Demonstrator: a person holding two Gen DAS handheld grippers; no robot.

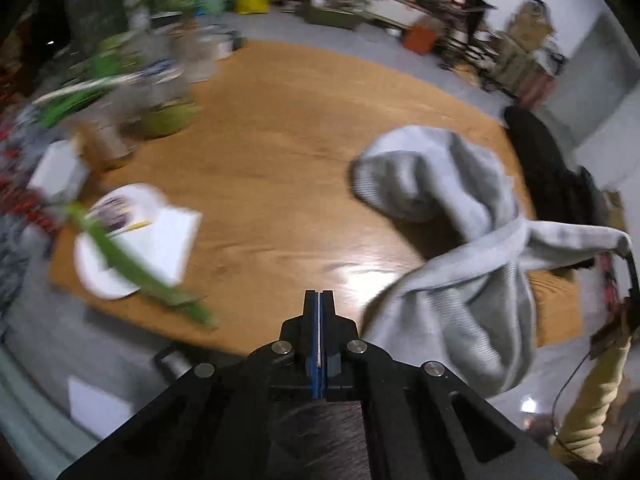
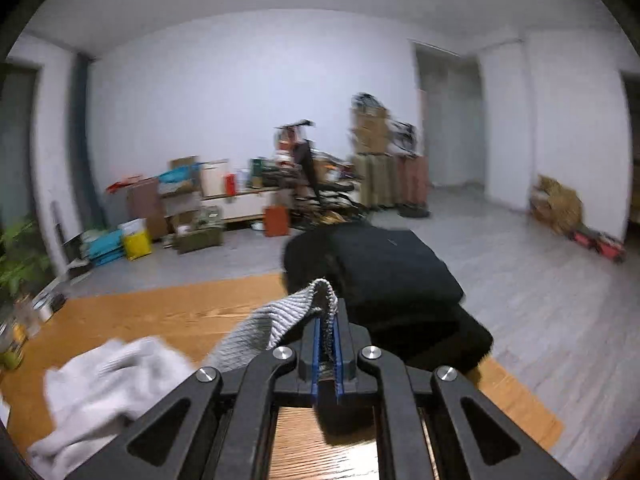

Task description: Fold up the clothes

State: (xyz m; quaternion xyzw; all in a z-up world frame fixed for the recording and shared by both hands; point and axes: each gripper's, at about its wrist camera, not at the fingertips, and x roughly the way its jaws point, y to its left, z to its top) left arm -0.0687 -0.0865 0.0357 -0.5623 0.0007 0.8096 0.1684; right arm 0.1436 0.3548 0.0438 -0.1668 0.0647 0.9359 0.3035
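Note:
A light grey knit garment (image 1: pixel 452 216) lies crumpled on the right part of the wooden table (image 1: pixel 260 160), one edge lifted toward the right. My left gripper (image 1: pixel 319 300) is shut and empty, above the table's near edge, left of the garment. My right gripper (image 2: pixel 327 320) is shut on an edge of the grey garment (image 2: pixel 280 320) and holds it above the table (image 2: pixel 160 312). The rest of the garment (image 2: pixel 108 384) hangs down at the left in the right wrist view. The right gripper shows at the far right of the left wrist view (image 1: pixel 624 252).
Folded black clothes (image 2: pixel 384 272) are stacked at the table's right end, also seen in the left wrist view (image 1: pixel 548 160). White papers and a plate (image 1: pixel 136 240), potted plants (image 1: pixel 160 92) and a white box (image 1: pixel 60 168) stand at the left. Clutter lines the far wall.

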